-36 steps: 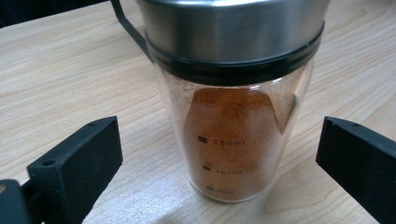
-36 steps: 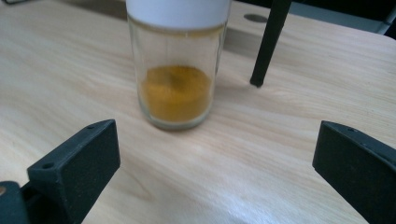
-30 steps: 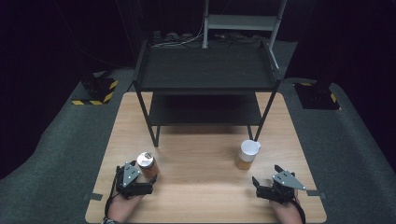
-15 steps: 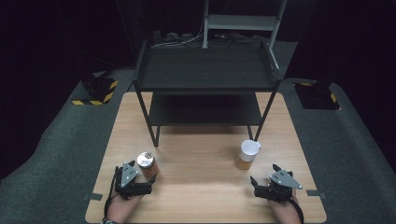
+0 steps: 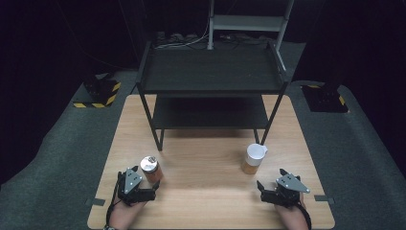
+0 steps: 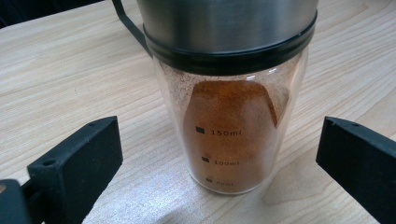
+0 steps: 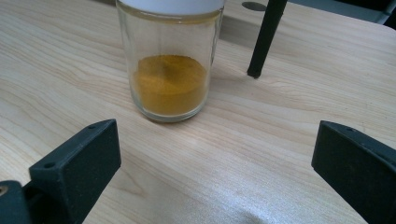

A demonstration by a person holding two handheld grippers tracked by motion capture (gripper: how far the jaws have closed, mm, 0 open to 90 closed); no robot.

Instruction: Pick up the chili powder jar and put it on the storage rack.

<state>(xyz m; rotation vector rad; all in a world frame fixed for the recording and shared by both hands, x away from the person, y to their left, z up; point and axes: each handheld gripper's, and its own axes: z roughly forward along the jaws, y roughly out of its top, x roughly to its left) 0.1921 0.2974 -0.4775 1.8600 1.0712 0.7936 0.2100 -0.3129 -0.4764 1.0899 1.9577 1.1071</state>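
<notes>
A: Wood-grain table point(image 5: 210, 191), pale, with a black two-tier shelf rack point(image 5: 210, 81) standing on its far half. Log the containers.

B: Glass shaker jar point(image 5: 150, 168) with a steel lid, near-left part of the table, upright. Reddish-brown powder inside, with printed marks for 150ml and 100ml (a lower mark is too blurred to read). In the left gripper view the jar point(image 6: 229, 102) stands between the two black jaws, apart from both.

A: State of the left gripper point(image 5: 143, 189)?

B: Jaws spread wide, grasping nothing; the gripper sits just behind the jar, held in the person's hand.

A: And the other side?

B: Clear glass jar point(image 5: 253, 159) with a white lid, near-right, close to a rack leg. Yellow-orange powder point(image 7: 169, 84) fills its lower part. The right gripper point(image 5: 270, 191) is also released, jaws wide, with the jar ahead of them and well clear, bare wood between.
</notes>
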